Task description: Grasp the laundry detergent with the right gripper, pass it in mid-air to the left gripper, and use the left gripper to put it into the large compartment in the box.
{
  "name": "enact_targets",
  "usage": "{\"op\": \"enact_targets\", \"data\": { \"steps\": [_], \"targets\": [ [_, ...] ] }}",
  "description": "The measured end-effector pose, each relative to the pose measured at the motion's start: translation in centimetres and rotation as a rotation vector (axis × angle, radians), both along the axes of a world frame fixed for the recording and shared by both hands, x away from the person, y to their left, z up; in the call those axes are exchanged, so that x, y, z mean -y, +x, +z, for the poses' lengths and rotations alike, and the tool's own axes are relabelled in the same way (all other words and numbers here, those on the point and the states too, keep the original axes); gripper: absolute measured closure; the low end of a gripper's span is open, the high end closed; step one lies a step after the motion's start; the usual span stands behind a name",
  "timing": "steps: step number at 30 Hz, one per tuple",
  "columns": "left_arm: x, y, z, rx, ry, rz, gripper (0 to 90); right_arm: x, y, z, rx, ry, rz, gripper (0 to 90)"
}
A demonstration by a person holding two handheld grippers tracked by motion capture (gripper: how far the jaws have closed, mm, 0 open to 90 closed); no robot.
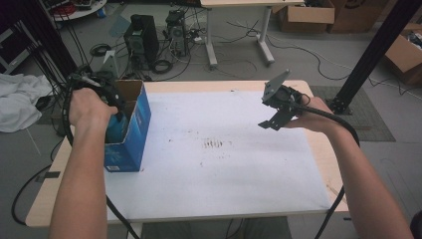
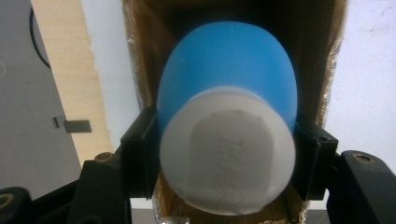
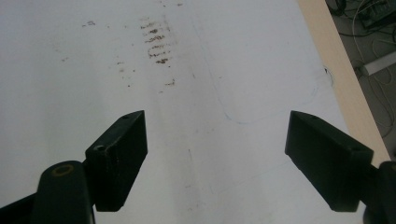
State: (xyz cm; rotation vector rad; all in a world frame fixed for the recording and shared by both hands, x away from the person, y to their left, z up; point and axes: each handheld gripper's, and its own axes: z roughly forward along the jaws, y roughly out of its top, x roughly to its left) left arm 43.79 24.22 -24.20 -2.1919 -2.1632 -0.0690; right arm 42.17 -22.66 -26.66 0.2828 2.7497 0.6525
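We are holding a blue bottle with a white cap (image 2: 227, 140) in the left tongs (image 2: 227, 163), the two black jaws pressing on either side of the bottle just where the blue body meets the cap. In the left gripper view the bottle is pointing away from the camera, down into an open cardboard box (image 2: 322, 70) whose brown inner walls are surrounding it on both sides. In the high view the same box (image 1: 134, 132), blue on the outside, is standing upright near the left edge of the table (image 1: 224, 164), and the left hand (image 1: 89, 107) is sitting over the box's open top with a bit of the blue bottle (image 1: 115, 130) visible below it inside the opening.

We are holding the right tongs (image 1: 272, 121) above the right part of the table, well apart from the box. In the right gripper view the right tongs (image 3: 217, 154) are standing wide apart with nothing between them; below them is the white table covering (image 3: 70, 107), marked with some brown smudges (image 3: 156, 42). The right hand (image 1: 311, 114) is gripping the tool from the right side, its black cable (image 1: 343, 129) trailing off past the forearm.
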Motion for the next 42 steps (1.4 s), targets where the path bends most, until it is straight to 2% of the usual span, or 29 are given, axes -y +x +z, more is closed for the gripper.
{"op": "enact_targets", "data": {
  "steps": [4,8,17,19,42],
  "targets": [
    [0.1,0.1,-0.8,-0.007,0.001,0.012,38.6,0.0,0.0,0.0,0.001,-0.001,0.001,20.7],
    [0.1,0.1,-1.3,-0.023,0.011,0.002,38.6,0.0,0.0,0.0,-0.001,0.002,-0.001,21.0],
    [0.3,0.3,-2.6,-0.043,-0.001,-0.003,38.5,-0.1,0.0,0.1,0.002,-0.002,-0.001,21.0],
    [0.3,0.3,-2.7,-0.034,-0.003,0.002,38.5,-0.1,0.0,0.1,0.002,-0.002,-0.001,21.0],
    [0.3,0.4,-2.8,-0.039,-0.002,-0.004,38.3,-0.1,-0.1,0.0,0.0,-0.007,-0.002,21.0]
  ]
}}
